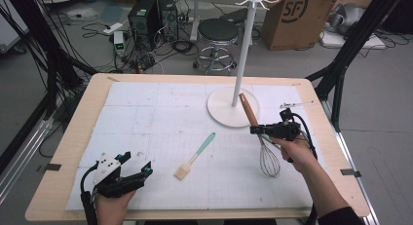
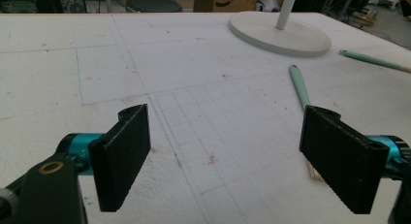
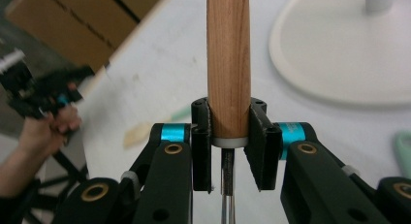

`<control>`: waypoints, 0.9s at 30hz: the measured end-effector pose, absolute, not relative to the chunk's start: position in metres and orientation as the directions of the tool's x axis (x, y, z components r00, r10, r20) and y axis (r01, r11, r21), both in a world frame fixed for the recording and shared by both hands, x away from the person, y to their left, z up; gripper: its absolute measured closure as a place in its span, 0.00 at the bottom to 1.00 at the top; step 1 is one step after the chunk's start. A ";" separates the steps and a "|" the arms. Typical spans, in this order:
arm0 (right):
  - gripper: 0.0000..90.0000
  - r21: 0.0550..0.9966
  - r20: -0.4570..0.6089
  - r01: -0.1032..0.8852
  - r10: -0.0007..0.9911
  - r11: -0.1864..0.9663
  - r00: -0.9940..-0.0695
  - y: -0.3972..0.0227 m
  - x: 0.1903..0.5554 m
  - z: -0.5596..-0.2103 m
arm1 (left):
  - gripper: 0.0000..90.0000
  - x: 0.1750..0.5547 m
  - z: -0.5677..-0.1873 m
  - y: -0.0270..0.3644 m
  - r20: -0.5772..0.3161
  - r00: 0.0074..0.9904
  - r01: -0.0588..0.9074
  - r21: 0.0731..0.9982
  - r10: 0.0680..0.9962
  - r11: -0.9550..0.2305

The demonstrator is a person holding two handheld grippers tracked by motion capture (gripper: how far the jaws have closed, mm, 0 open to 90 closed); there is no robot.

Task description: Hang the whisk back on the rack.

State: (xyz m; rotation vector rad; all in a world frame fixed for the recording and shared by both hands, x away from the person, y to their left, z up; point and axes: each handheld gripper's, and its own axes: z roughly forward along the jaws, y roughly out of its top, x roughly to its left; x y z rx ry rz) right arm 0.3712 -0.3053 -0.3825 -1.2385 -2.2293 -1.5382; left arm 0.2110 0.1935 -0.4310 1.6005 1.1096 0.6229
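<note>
Clamping the whisk (image 1: 263, 137) by the lower end of its wooden handle, the jaws of the right gripper (image 1: 267, 130) are being kept pressed against the wood from both sides, as is being shown in the right gripper view (image 3: 229, 132). The whisk (image 3: 228, 64) is being held tilted above the white surface (image 1: 160, 118), with its wire loops hanging down towards the person and its handle pointing up towards the round base of the white stand (image 1: 234, 107), just beside it. The left gripper (image 1: 127, 174) is being held low over the near left part of the surface, its jaws standing wide apart with nothing between them (image 2: 225, 153). A pastry brush (image 1: 195, 157) with a mint-green handle is lying flat on the surface between the two grippers, apart from both.
</note>
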 end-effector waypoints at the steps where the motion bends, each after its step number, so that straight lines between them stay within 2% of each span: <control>1: 0.83 0.720 0.542 0.686 0.532 0.105 -0.650 -0.304 0.369 -0.380 | 0.21 0.211 -0.431 0.194 -0.138 0.435 0.349 0.937 0.890 -0.026; 5: 0.83 0.770 0.504 0.634 0.542 0.072 -0.673 -0.299 0.362 -0.373 | 0.21 0.211 -0.431 0.193 -0.137 0.436 0.349 0.937 0.890 -0.027; 11: 0.83 0.847 0.390 0.527 0.602 0.062 -0.697 -0.293 0.355 -0.358 | 0.21 0.211 -0.431 0.193 -0.135 0.437 0.349 0.937 0.889 -0.030; 18: 0.83 0.859 0.418 0.512 0.593 -0.012 -0.688 -0.288 0.360 -0.346 | 0.21 0.211 -0.431 0.193 -0.135 0.434 0.346 0.938 0.891 -0.027; 27: 0.83 0.907 0.391 0.405 0.599 -0.118 -0.699 -0.283 0.361 -0.330 | 0.21 0.211 -0.430 0.195 -0.138 0.435 0.345 0.938 0.890 -0.023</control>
